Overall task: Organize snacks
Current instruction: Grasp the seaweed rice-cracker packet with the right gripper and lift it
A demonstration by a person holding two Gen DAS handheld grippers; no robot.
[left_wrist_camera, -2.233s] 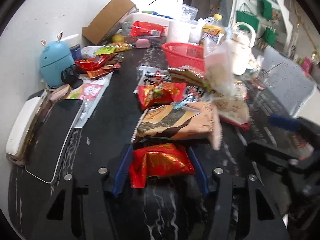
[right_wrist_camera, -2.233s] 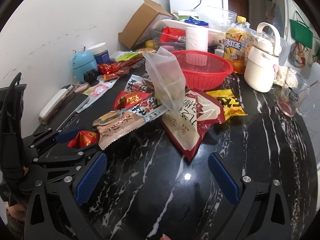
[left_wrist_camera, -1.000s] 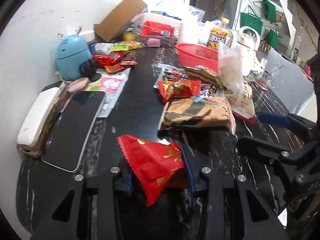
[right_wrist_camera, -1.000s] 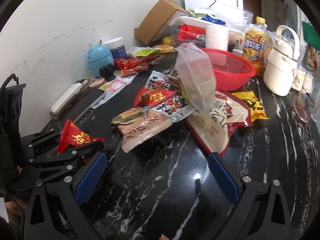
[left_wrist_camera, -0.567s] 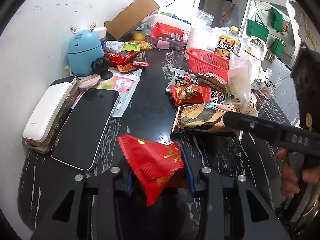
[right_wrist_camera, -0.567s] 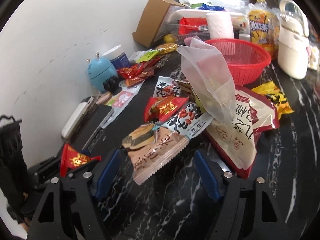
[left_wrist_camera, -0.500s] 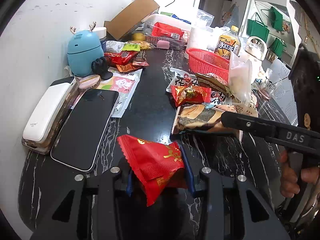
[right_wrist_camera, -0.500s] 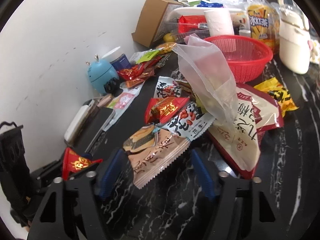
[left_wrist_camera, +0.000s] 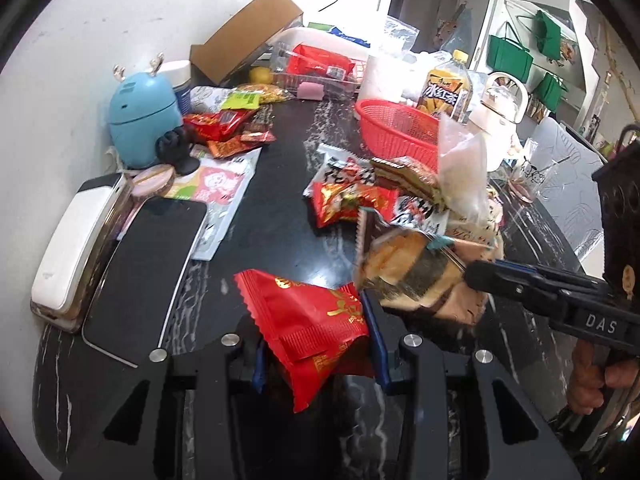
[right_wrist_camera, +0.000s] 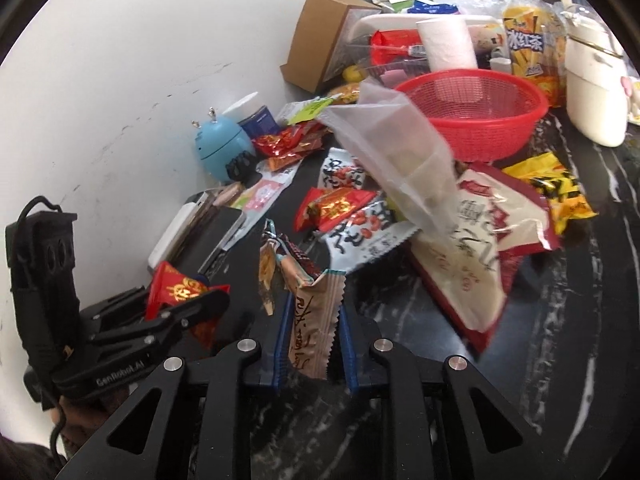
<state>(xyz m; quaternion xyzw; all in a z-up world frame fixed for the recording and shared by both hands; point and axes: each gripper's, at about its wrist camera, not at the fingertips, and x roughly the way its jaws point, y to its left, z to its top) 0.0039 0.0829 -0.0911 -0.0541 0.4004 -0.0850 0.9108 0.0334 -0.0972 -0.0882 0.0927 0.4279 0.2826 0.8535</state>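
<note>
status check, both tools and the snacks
Left tool shut on red snack packet. Right tool just closed on tan snack packet. Red basket beyond the snack pile.

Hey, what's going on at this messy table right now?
A person is sorting snacks with two handheld grippers. The left gripper is shut on a red snack packet. The right gripper's jaws have just closed on a tan snack packet, lifting its end off the black table. The red basket holds no snacks yet.
</note>
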